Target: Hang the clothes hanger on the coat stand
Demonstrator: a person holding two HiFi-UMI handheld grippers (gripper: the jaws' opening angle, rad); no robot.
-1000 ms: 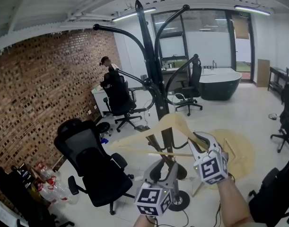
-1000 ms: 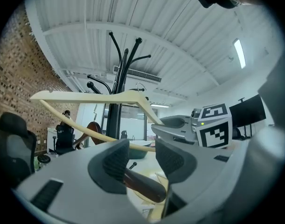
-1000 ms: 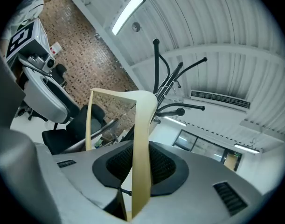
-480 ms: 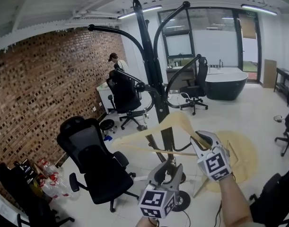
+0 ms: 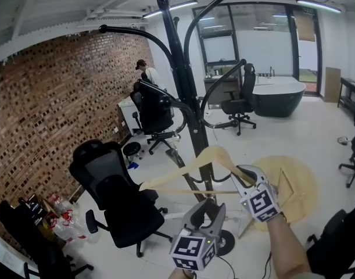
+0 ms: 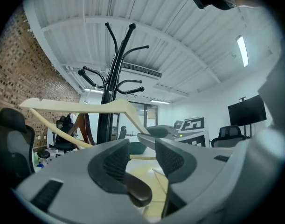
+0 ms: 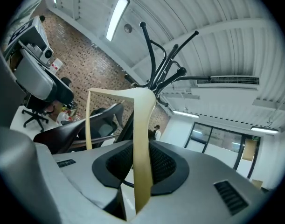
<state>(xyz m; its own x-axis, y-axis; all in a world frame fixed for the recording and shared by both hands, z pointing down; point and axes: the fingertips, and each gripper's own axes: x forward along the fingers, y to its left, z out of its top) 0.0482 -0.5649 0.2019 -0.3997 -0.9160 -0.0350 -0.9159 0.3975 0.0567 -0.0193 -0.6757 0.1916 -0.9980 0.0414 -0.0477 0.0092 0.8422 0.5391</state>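
Observation:
A black coat stand (image 5: 186, 92) with curved arms rises just ahead of me in the head view. My right gripper (image 5: 242, 175) is shut on the right arm of a pale wooden clothes hanger (image 5: 215, 151), holding it in front of the stand's pole, well below the arms. In the right gripper view the hanger's arm (image 7: 141, 139) runs between the pads of the right gripper (image 7: 141, 164), with the coat stand (image 7: 154, 64) beyond. My left gripper (image 5: 207, 206) sits under the hanger's bar. In its own view the left gripper (image 6: 142, 155) is open and holds nothing, with the hanger (image 6: 86, 107) and coat stand (image 6: 109, 92) ahead.
A black office chair (image 5: 116, 196) stands left of the stand's base. Another chair (image 5: 154, 118) and a person (image 5: 145, 71) are behind, by the brick wall (image 5: 43, 115). A round wooden table (image 5: 290, 182) lies to the right, and a dark chair (image 5: 340, 243) at the right edge.
Both grippers and the hanger sit a little lower against the coat stand than before, and the hanger has tilted slightly. The right gripper's hold on it is unchanged.

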